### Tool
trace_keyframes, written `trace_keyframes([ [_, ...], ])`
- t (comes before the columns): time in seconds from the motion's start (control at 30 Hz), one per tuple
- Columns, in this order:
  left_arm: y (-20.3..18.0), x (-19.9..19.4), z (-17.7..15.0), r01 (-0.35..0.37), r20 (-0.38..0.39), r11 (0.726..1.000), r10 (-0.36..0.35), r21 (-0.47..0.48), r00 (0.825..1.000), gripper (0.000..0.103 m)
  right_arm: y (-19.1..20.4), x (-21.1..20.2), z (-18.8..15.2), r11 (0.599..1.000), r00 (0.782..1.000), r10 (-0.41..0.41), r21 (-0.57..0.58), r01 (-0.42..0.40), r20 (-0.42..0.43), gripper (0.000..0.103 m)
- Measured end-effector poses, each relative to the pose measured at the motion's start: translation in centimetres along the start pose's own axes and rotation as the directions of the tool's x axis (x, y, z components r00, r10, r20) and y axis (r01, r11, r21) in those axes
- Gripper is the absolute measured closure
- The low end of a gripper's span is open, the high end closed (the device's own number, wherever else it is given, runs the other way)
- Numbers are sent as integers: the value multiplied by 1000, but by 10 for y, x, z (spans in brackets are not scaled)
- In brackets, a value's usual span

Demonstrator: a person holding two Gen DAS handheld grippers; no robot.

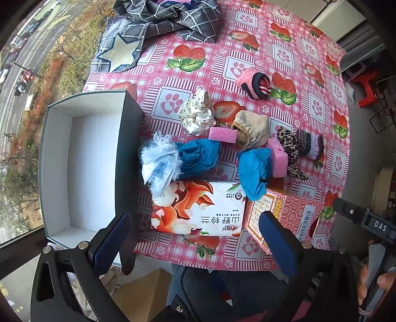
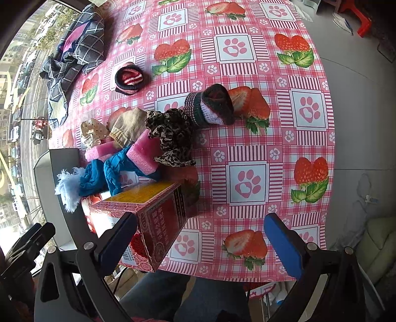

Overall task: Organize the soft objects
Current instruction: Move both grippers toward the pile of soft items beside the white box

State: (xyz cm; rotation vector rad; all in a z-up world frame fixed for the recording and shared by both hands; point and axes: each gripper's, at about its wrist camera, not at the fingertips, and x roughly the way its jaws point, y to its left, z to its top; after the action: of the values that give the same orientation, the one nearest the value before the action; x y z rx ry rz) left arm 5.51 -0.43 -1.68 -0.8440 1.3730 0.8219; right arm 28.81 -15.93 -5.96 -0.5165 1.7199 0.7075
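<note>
Soft things lie in a cluster on the strawberry tablecloth: a pale blue feathery piece [image 1: 159, 161], two blue cloths [image 1: 198, 154], two pink sponges [image 1: 222, 134], a polka-dot scrunchie [image 1: 198, 112], a beige sock [image 1: 252, 127], a leopard scrunchie [image 1: 288, 146] and a striped sock roll [image 1: 310, 146]. A pink sock roll [image 1: 255, 81] lies further back. An empty box [image 1: 81, 168] with a white inside stands at the left. My left gripper [image 1: 195, 228] is open above the near table edge, over a tissue pack [image 1: 198, 208]. My right gripper [image 2: 200, 235] is open, empty, beside a red carton [image 2: 153, 218].
A grey checked cloth [image 1: 168, 19] lies bunched at the table's far left. The table edge [image 2: 222, 275] runs just ahead of both grippers. A window with a street view is on the left. A red stool [image 1: 368, 89] stands on the floor at the right.
</note>
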Motion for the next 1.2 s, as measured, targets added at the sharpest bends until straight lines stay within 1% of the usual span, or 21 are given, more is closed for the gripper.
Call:
trace_keyframes([
  [0.07, -3, 2, 2, -6, -2, 1000, 6, -2, 1000, 0, -6, 0, 3, 1000, 1000, -19, 9, 19, -16, 0],
  [0.13, -5, 2, 5, -25, -3, 1000, 25, -5, 1000, 0, -10, 0, 6, 1000, 1000, -17, 14, 17, -18, 0],
  [0.17, -6, 3, 6, -30, -3, 1000, 30, -7, 1000, 0, -12, 0, 7, 999, 999, -35, 19, 36, -17, 0],
  [0.3, -9, 5, 11, -67, 2, 998, 67, -15, 998, 0, -16, 1, 13, 1000, 1000, -24, 13, 24, -18, 0],
  [0.4, -12, 7, 14, -57, -13, 998, 57, -18, 998, 0, -18, 1, 17, 1000, 999, -25, 11, 25, -22, 0],
  [0.83, -19, 23, 32, -79, -69, 997, 78, -11, 995, 0, -26, 6, 31, 999, 999, -29, 20, 30, -42, 0],
  [1.2, -20, 30, 39, -85, -82, 996, 84, -3, 993, 0, -28, 11, 36, 999, 998, -26, 27, 27, -58, 0],
])
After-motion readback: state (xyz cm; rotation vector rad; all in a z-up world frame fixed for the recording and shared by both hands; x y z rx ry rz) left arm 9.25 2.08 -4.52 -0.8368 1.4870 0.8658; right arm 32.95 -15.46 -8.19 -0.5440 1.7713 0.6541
